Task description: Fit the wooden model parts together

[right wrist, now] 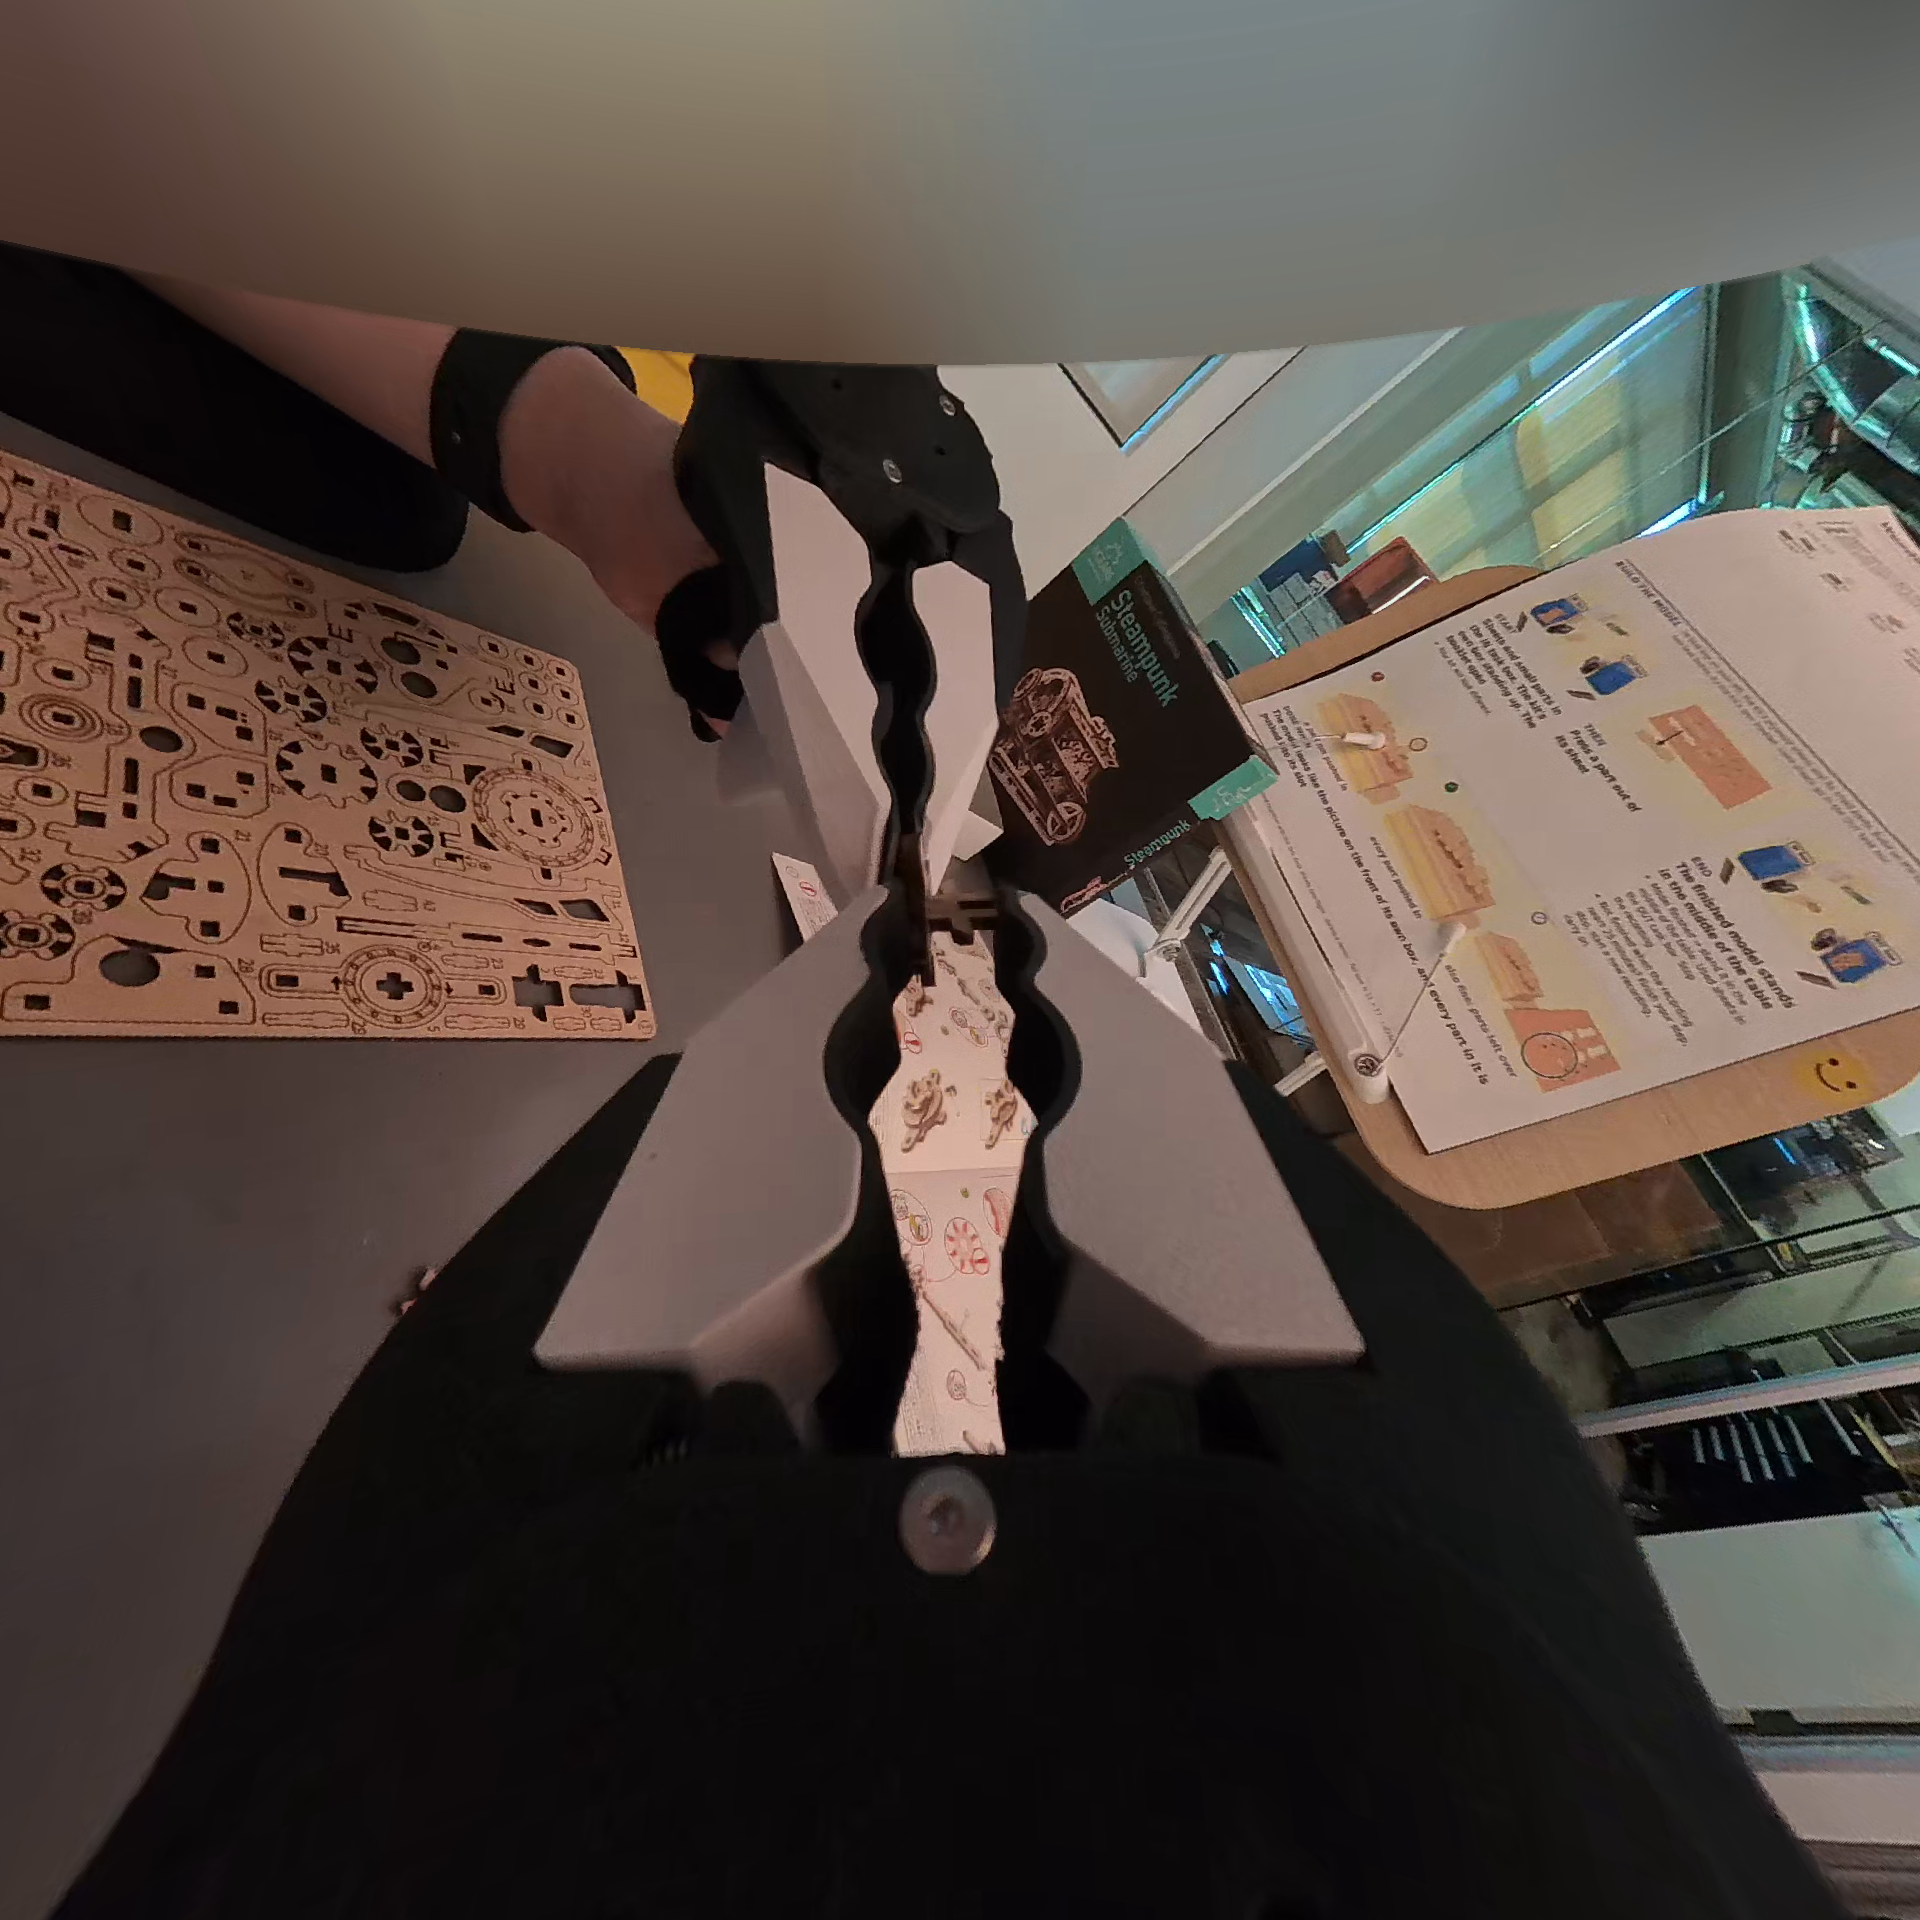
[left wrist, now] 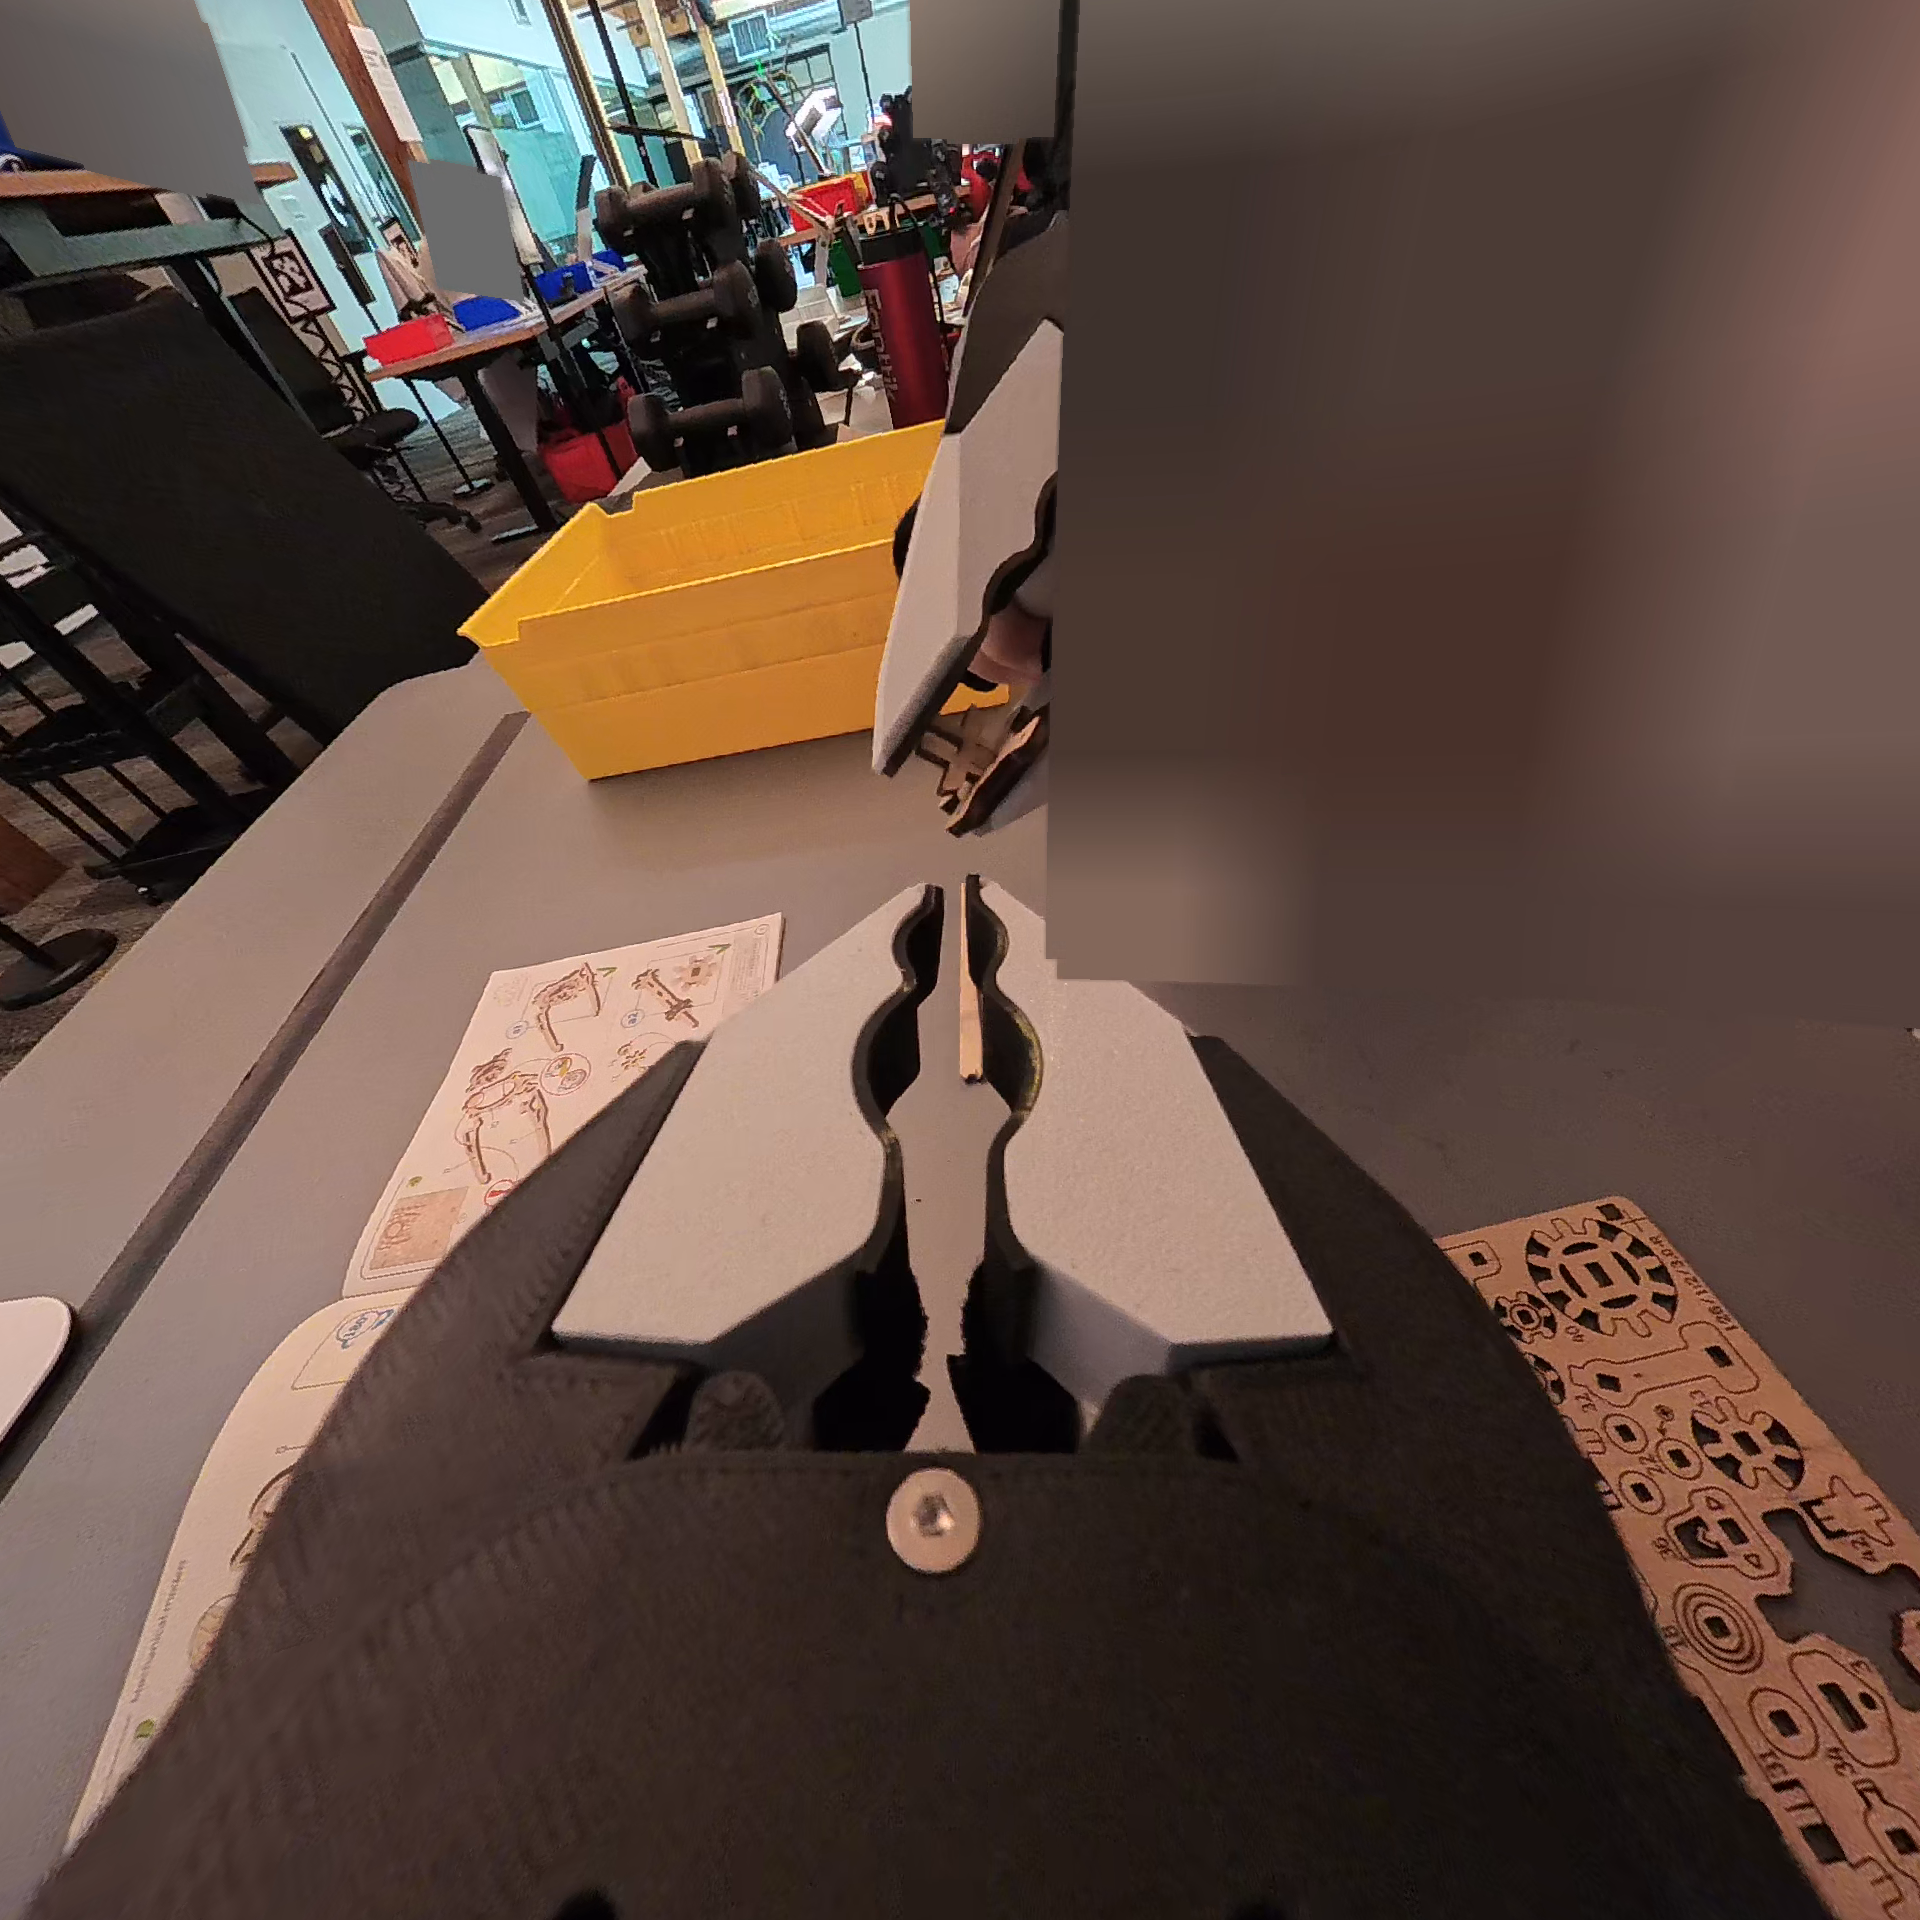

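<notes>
Above the table (left wrist: 727,831), between our two grippers, the parts nearly meet: our left gripper (left wrist: 956,899) pinches a thin wooden strip (left wrist: 969,997) edge-on, our right gripper (right wrist: 940,914) clamps a notched piece (right wrist: 961,906); we judge slot and tab should line up squarely before pressing

Print is carried by the dark box (right wrist: 1127,717), instruction sheet (right wrist: 1621,810), leaflet (left wrist: 582,1081), plywood part sheet (right wrist: 291,769) and red bottle (left wrist: 902,332); wording is not reproduced.
</notes>
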Tool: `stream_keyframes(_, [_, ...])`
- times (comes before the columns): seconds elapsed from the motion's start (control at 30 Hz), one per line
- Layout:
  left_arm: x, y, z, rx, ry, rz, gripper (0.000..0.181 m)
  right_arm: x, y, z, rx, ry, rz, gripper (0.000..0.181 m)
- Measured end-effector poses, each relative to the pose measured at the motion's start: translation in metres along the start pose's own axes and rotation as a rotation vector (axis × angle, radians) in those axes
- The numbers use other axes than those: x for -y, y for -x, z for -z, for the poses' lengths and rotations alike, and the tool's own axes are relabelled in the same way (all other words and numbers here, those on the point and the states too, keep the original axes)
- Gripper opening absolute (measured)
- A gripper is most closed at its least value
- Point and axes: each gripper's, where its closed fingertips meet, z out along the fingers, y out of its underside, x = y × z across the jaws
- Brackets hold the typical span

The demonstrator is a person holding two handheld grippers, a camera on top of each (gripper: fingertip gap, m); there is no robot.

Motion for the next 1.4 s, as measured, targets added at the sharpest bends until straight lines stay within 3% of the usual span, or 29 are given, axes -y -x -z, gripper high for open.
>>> stream_keyframes(0.3, [-0.002, -0.001, -0.002, -0.01, 0.011, 0.019, 0.013, -0.005, 0.003, -0.005, 0.009, -0.011, 0.008, 0.016])
stream_keyframes(0.47, [-0.001, -0.011, -0.002, -0.054, 0.007, -0.011, 0.006, 0.0, 0.009, -0.004, 0.012, -0.045, 0.092, 0.015])
stream_keyframes(0.77, [0.003, -0.021, 0.0, -0.131, -0.01, 0.014, 0.006, 0.003, 0.016, 0.001, 0.087, -0.079, 0.07, 0.015])
stream_keyframes(0.97, [0.012, -0.011, 0.005, -0.036, -0.032, -0.067, 0.011, -0.003, 0.014, 0.0, 0.097, -0.061, 0.007, 0.014])
stream_keyframes(1.4, [0.012, -0.014, 0.006, -0.043, -0.023, -0.082, 0.002, -0.001, 0.017, 0.0, 0.143, -0.085, -0.078, 0.017])
